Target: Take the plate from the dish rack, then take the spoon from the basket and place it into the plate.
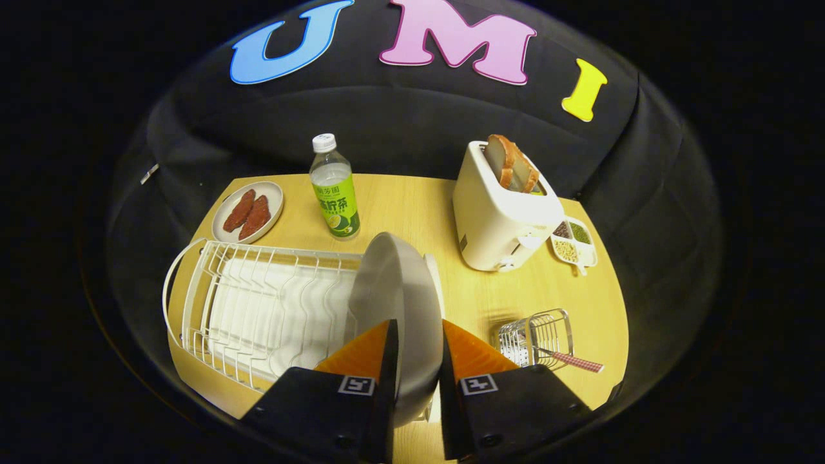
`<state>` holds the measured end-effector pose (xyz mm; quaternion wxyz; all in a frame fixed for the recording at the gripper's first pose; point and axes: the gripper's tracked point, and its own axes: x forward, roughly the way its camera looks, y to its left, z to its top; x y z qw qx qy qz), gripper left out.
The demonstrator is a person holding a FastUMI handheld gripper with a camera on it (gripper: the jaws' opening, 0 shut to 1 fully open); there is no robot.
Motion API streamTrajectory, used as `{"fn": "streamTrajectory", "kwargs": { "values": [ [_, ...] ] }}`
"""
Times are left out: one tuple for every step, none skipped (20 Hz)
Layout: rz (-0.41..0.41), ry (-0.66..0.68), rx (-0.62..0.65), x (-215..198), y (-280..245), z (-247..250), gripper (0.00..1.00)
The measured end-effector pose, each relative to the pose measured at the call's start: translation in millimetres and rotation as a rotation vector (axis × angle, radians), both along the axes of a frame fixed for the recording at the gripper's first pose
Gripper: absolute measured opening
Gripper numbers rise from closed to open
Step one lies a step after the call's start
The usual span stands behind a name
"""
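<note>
A grey-white plate (pixel 393 290) stands on edge between my two fingers, over the right end of the white wire dish rack (pixel 258 303). My gripper (pixel 419 335) is shut on the plate, one finger on each face near its rim. Whether the plate still rests in the rack or is lifted clear of it I cannot tell. To the right of the fingers a small wire basket (pixel 538 335) stands on the wooden table, and the spoon's red-checked handle (pixel 577 362) sticks out of it to the right.
Beyond the rack stand a green-labelled bottle (pixel 334 187) and a small plate of reddish meat slices (pixel 248 211). A white toaster (pixel 503 216) with bread in it and a divided dish of grains (pixel 572 241) are at the back right. Bare table (pixel 477 296) lies between rack and basket.
</note>
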<state>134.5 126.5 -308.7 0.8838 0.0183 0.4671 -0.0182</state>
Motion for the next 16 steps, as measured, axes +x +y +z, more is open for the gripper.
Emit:
{"fn": "streamTrajectory", "kwargs": {
  "values": [
    [-0.006, -0.013, -0.023, 1.9, 1.4, 7.3, 0.29],
    [-0.008, -0.027, -0.038, 6.9, 2.4, 12.2, 0.28],
    [-0.006, -0.043, -0.071, 11.2, 1.0, 17.3, 0.27],
    [0.0, -0.059, -0.097, 15.2, -1.3, 24.7, 0.27],
    [0.0, -0.087, -0.136, 20.2, -7.5, 35.3, 0.26],
    [-0.002, -0.115, -0.164, 24.1, -13.0, 45.1, 0.26],
    [-0.005, -0.144, -0.172, 26.7, -15.1, 55.6, 0.26],
    [-0.012, -0.167, -0.144, 26.8, -14.8, 65.5, 0.26],
    [-0.016, -0.182, -0.092, 23.6, -11.5, 73.6, 0.26],
    [-0.018, -0.188, -0.036, 18.2, -10.1, 80.6, 0.26],
    [-0.019, -0.194, 0.015, 10.4, -12.2, 88.2, 0.26],
    [-0.01, -0.204, 0.064, 2.7, -14.4, 96.5, 0.26],
    [0.004, -0.217, 0.114, -7.9, -16.9, 106.0, 0.26],
    [0.018, -0.221, 0.165, -20.4, -19.0, 113.5, 0.26],
    [0.032, -0.223, 0.211, -34.5, -21.8, 118.4, 0.26],
    [0.044, -0.221, 0.247, -49.2, -26.2, 122.1, 0.26]
  ]
}}
